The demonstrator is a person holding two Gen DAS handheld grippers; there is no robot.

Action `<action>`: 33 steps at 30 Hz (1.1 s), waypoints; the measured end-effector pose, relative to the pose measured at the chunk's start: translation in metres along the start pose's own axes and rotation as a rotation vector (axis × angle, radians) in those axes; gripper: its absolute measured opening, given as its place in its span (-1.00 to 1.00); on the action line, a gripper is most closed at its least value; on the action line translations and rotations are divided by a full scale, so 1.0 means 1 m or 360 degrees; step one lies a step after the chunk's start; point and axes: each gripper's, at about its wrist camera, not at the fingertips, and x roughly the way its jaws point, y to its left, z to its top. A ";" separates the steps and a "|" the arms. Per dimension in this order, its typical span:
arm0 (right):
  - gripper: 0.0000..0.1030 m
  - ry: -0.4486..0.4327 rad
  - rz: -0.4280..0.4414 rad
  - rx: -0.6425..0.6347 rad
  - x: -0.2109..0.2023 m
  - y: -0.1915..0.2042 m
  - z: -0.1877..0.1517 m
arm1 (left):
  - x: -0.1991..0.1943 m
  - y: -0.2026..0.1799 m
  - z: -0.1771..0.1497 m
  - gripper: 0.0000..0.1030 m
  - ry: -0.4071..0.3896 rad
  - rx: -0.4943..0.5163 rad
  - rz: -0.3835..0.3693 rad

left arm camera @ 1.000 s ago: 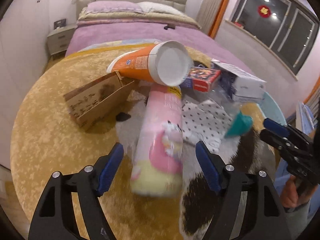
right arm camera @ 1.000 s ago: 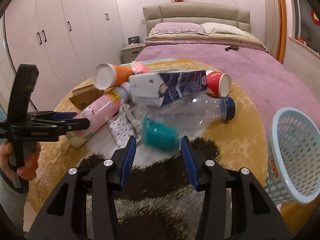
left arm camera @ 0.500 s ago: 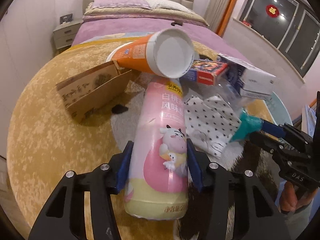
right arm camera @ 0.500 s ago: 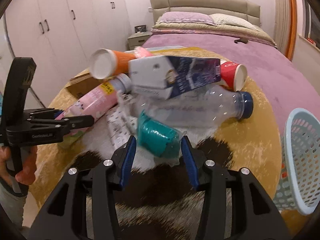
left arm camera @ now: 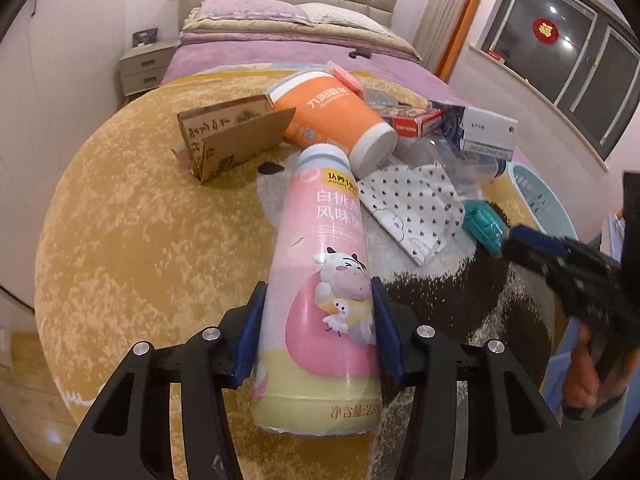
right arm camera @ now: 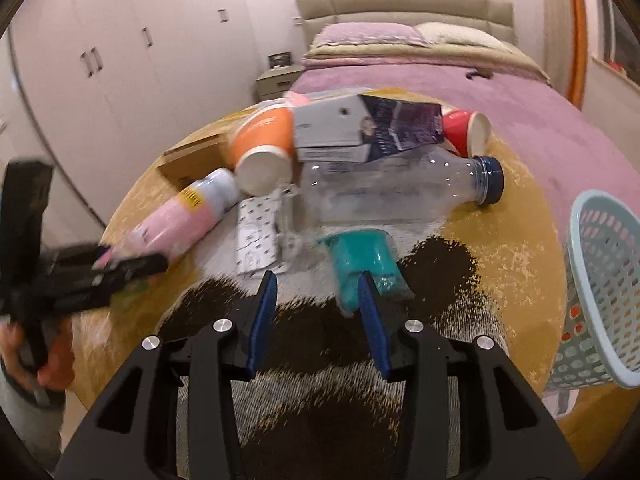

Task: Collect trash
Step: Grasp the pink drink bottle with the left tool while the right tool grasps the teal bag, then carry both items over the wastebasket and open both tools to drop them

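Two grippers were seen: the pink bottle [left arm camera: 320, 280] was clamped by the left gripper [left arm camera: 318, 332], while the right gripper's [right arm camera: 316, 312] jaws were opening, the teal object [right arm camera: 362, 258] touching only one.

Pink bottle [left arm camera: 320, 280]: glossy printed plastic sleeve, catching light at centre frame. Clear bottle [right arm camera: 384, 188]: smooth see-through plastic, glinting. Box [left arm camera: 232, 136], upper left: matt brown cardboard. Orange cup [left arm camera: 336, 120]: smooth paper. Rug [left arm camera: 140, 240]: rough shaggy pile. Basket [right arm camera: 600, 280], right edge: matt perforated plastic.
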 end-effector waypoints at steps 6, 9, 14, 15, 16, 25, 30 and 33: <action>0.01 -0.0025 -0.0150 0.0023 0.014 -0.005 0.005 | 0.009 -0.001 0.001 -0.07 0.0015 0.0016 0.0025; 0.03 -0.0020 -0.0208 0.0006 0.020 -0.008 0.008 | 0.012 -0.005 0.002 -0.07 0.0002 0.0021 0.0037; 0.05 -0.0005 -0.0251 0.0023 0.028 -0.013 0.012 | 0.008 -0.007 0.000 -0.08 -0.0034 0.0005 0.0012; 0.05 -0.0004 -0.0250 0.0037 0.028 -0.015 0.013 | 0.006 -0.007 0.000 -0.08 -0.0047 -0.0004 0.0001; 0.05 -0.0006 -0.0250 0.0051 0.030 -0.018 0.014 | 0.004 -0.006 0.000 -0.08 -0.0060 -0.0011 -0.0009; -0.26 -0.0007 -0.0211 0.0052 0.032 -0.018 0.016 | -0.023 -0.009 0.001 -0.08 -0.0178 -0.0039 -0.0085; -0.30 -0.0060 -0.0157 0.0067 0.012 -0.015 0.013 | -0.043 -0.013 0.004 -0.08 -0.0260 -0.0036 -0.0138; -0.30 -0.0119 -0.0119 0.0082 -0.008 -0.015 0.017 | -0.059 -0.022 0.011 -0.08 -0.0329 -0.0009 -0.0157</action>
